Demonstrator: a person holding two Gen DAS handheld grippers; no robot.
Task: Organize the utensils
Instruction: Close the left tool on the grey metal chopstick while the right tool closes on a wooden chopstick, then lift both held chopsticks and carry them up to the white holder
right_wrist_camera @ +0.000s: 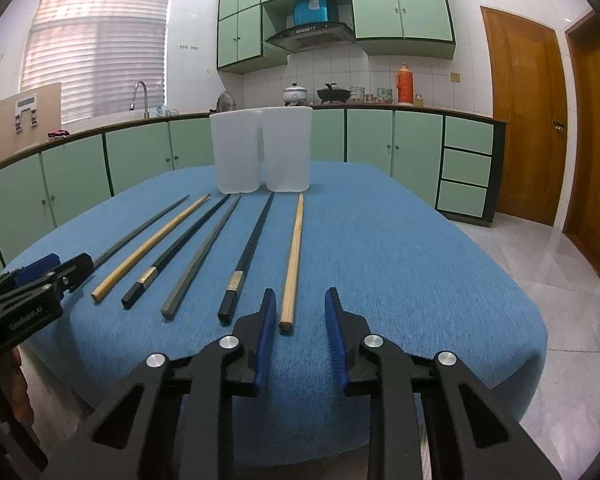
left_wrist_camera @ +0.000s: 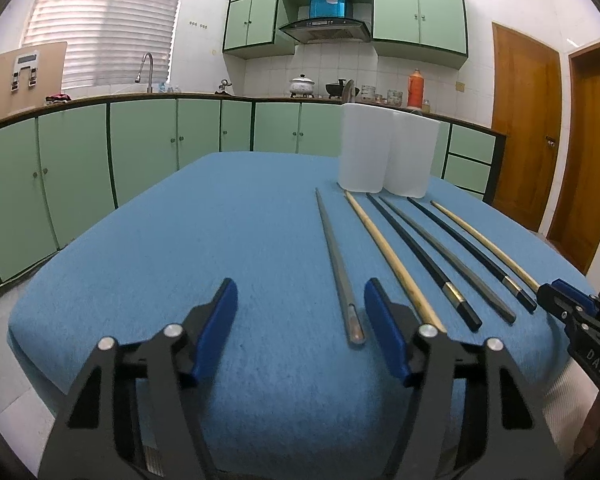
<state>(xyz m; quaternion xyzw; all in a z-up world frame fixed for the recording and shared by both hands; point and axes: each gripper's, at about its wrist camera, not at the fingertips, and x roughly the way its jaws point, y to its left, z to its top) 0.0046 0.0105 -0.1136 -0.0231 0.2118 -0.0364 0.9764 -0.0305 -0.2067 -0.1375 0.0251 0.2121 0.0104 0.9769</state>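
Hovering low at the near edge of the blue cloth (left_wrist_camera: 172,240) on the table, left claw (left_wrist_camera: 300,320) spread wide, blue pads apart, pinching nothing. Near end of the leftmost gray chopstick (left_wrist_camera: 336,264) lying flat between the pads, close to the right-hand pad, whether touching it cannot tell. Right claw (right_wrist_camera: 300,330) at the same near edge, jaws narrower but still parted, near end of the rightmost wooden chopstick (right_wrist_camera: 294,256) sitting in the gap, closer to the left-hand pad, a sliver of cloth showing on both sides, not squeezed. Six chopsticks in a row on the cloth, side by side, not touching, tips pointing away toward the far side: gray, then second wooden chopstick (left_wrist_camera: 384,252), black chopstick (left_wrist_camera: 416,252) with a metal band near its thick end, second gray chopstick (left_wrist_camera: 448,258), second black chopstick (right_wrist_camera: 248,256) also banded, then the rightmost wooden one. Just past the far tips, two white containers standing upright and pressed side by side: left container (right_wrist_camera: 236,152), right container (right_wrist_camera: 286,148), contents not visible. Each claw's tip showing at the side edge of the other's view, well apart. Behind the table, green cabinets (left_wrist_camera: 140,152) under a counter, sink tap (left_wrist_camera: 147,70) by the window, pots and an orange flask (right_wrist_camera: 404,84) on the counter, wooden doors (right_wrist_camera: 524,120) at right.
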